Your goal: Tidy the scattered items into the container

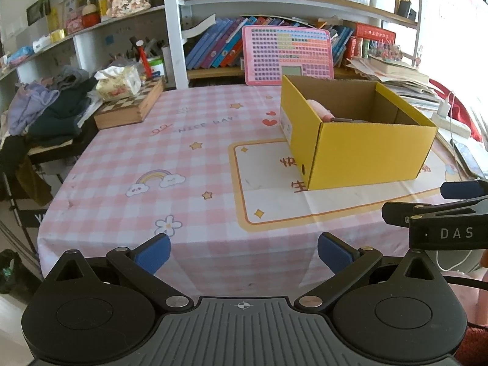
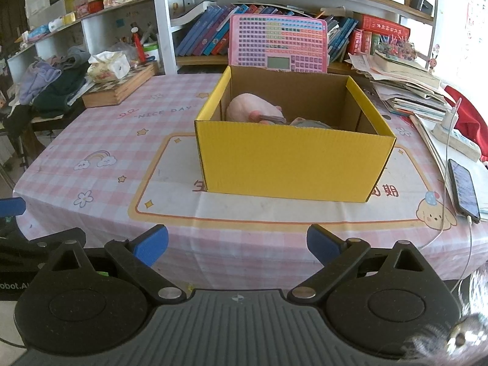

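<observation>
Yellow cardboard box already holds the pink plush, and both the left gripper and right gripper hover wide open and empty, so a careless reach could snag the phone cable.

Ahead of our grippers, the table carries a box, chessboard and phone.

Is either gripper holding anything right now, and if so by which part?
Nothing is held. The left gripper and the right gripper are both open with bare pads, back from the yellow box.
</observation>
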Demonstrator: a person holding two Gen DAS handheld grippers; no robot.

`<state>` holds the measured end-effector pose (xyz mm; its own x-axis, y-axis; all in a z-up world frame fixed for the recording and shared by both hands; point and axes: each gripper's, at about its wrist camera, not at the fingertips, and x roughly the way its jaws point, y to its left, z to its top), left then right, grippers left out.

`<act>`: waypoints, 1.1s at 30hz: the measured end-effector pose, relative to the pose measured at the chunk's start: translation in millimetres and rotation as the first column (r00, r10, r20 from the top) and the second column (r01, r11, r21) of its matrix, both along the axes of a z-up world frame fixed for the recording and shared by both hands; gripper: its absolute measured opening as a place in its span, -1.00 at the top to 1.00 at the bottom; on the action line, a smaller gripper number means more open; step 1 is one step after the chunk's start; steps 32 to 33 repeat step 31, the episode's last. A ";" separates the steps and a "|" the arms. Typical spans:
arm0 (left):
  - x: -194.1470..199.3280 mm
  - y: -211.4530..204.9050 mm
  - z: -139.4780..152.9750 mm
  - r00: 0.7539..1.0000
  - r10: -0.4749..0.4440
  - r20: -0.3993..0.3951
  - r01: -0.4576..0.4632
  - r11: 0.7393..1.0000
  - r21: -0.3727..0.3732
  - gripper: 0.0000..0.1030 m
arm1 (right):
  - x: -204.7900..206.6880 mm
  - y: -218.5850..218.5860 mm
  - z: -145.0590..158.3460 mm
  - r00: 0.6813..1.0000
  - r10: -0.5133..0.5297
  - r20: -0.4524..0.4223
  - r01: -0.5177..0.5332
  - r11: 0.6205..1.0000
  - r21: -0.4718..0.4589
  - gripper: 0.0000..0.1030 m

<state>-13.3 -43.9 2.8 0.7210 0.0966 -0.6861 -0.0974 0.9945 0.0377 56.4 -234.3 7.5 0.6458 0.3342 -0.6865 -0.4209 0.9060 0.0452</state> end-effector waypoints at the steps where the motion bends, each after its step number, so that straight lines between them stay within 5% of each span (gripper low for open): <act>1: -0.2 0.0 -0.2 1.000 0.000 0.000 0.000 1.000 0.001 -1.00 | -0.3 0.1 0.2 1.000 0.001 0.001 -0.001 1.000 0.001 -0.91; 33: 1.1 10.8 -3.6 1.000 0.004 -0.017 -0.005 0.998 -0.058 -1.00 | 3.5 13.0 -2.7 1.000 0.014 -0.022 -0.014 1.000 -0.014 -0.91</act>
